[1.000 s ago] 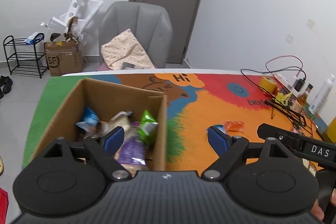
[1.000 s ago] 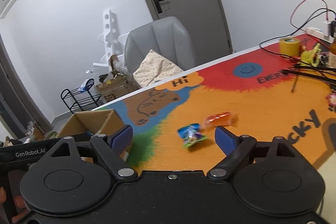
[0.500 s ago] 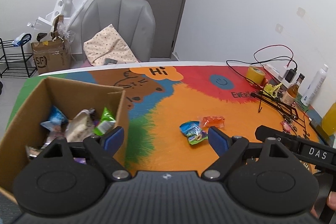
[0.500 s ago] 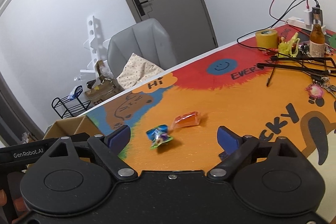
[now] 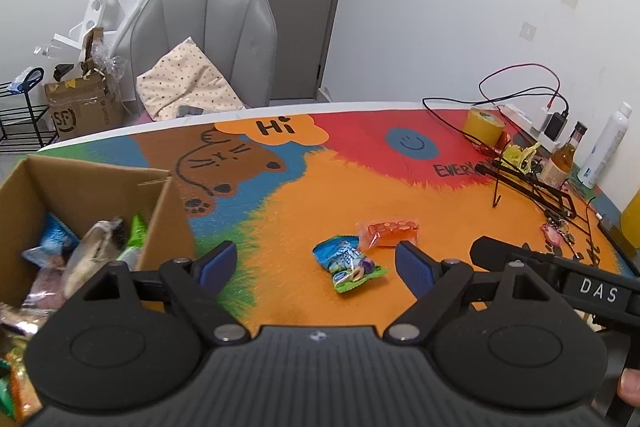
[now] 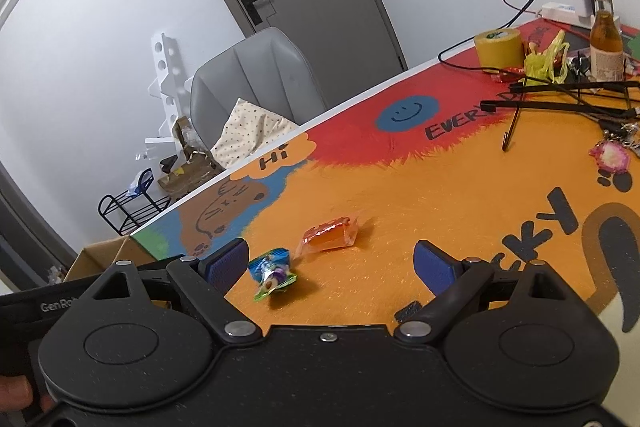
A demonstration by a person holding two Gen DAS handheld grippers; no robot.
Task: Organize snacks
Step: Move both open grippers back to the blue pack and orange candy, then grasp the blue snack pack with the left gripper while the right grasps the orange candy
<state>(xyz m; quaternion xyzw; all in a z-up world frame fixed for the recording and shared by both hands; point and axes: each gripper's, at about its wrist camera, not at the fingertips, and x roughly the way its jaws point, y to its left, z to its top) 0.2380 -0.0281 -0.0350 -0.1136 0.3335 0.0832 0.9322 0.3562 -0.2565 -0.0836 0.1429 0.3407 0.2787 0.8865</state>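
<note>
Left tool (image 5: 316, 261): spread wide, nothing between its blue pads, hanging above the desk (image 5: 320, 195) just this side of the two loose snacks.
Right tool (image 6: 331, 263): spread wide too, empty, looking across the same orange patch from the other side.
Blue snack packet (image 5: 349, 263): lying flat on the orange print, framed between the left tool's fingertips in the left view; in the right view it sits just beside the right tool's left pad (image 6: 226, 262).
Orange snack packet (image 5: 388, 233): flat on the desk, just behind the blue one and almost touching it; clear wrapper, orange inside.
Cardboard box (image 5: 100, 187): open, at the left end of the desk over the green and blue print, well apart from the loose pair.
In the box: several wrapped snacks piled up, a blue bag (image 5: 54, 237) and a green bag (image 5: 138, 231) among them.
Far right of the desk: yellow tape roll (image 5: 483, 125), amber bottle (image 5: 562, 159), a tangle of cables (image 5: 512, 95).
Behind the desk: grey chair (image 5: 208, 39) with a spotted cushion (image 5: 188, 83).
</note>
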